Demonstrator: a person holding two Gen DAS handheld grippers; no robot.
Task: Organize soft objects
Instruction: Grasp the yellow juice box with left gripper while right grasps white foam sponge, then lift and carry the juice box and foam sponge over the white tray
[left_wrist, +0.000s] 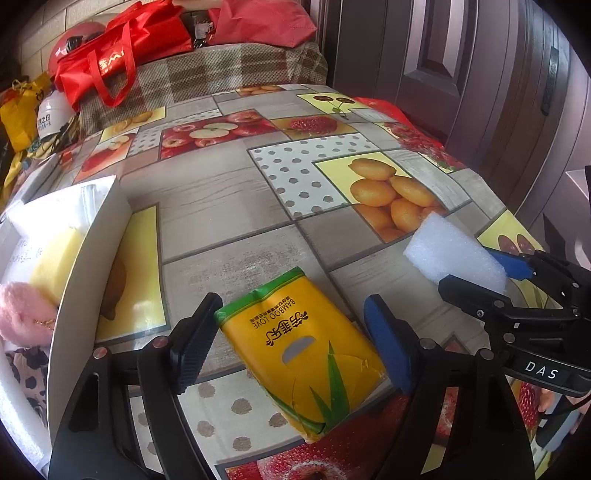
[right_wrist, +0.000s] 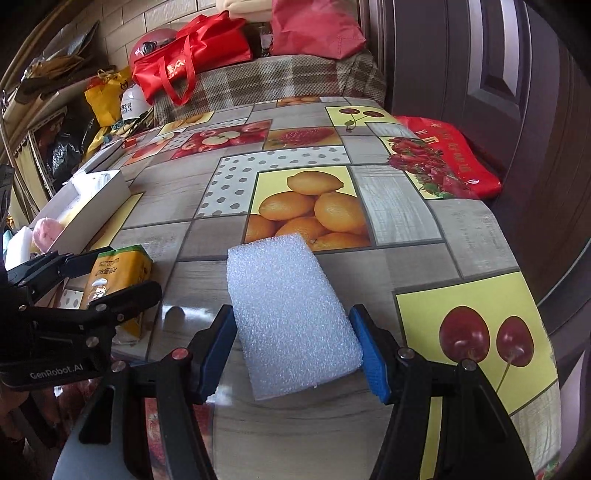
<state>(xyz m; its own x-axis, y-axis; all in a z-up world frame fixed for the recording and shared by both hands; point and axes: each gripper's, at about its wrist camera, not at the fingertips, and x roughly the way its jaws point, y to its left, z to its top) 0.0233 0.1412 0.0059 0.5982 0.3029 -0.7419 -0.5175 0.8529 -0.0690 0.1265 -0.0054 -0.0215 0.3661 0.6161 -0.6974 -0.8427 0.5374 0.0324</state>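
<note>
The left gripper (left_wrist: 291, 339) stood over a yellow and green tissue pack (left_wrist: 301, 350) lying flat on the table (left_wrist: 229, 206), which was covered in a cloth printed with fruit. Its jaws were apart, one on each side of the pack: the black pad at about 9 o'clock of the pack lay just against its corner, while the blue pad at 3 o'clock looked close to the other edge, and I could not tell whether it touched. The pack was not clamped.

At 9 o'clock from the pack sat a white box (left_wrist: 92, 254) with its near wall upright. Inside it lay a yellow sponge (left_wrist: 55, 258), a pink fluffy thing (left_wrist: 22, 314) and something white at the far end.

At 2 o'clock from the pack, near the printed lemons, the right gripper (right_wrist: 293, 350) was clamped on a white foam block (right_wrist: 288, 314). In the right wrist view both blue pads pressed the block's long sides, and the block rested on the table with its far end pointing toward 12 o'clock.

Beyond the table, at 11 o'clock, a red bag (left_wrist: 122, 51) sat on a checked blanket (left_wrist: 221, 70), beside a white helmet (left_wrist: 53, 114) and a yellow bag (left_wrist: 22, 114). A dark door (left_wrist: 461, 74) stood at 1 o'clock
</note>
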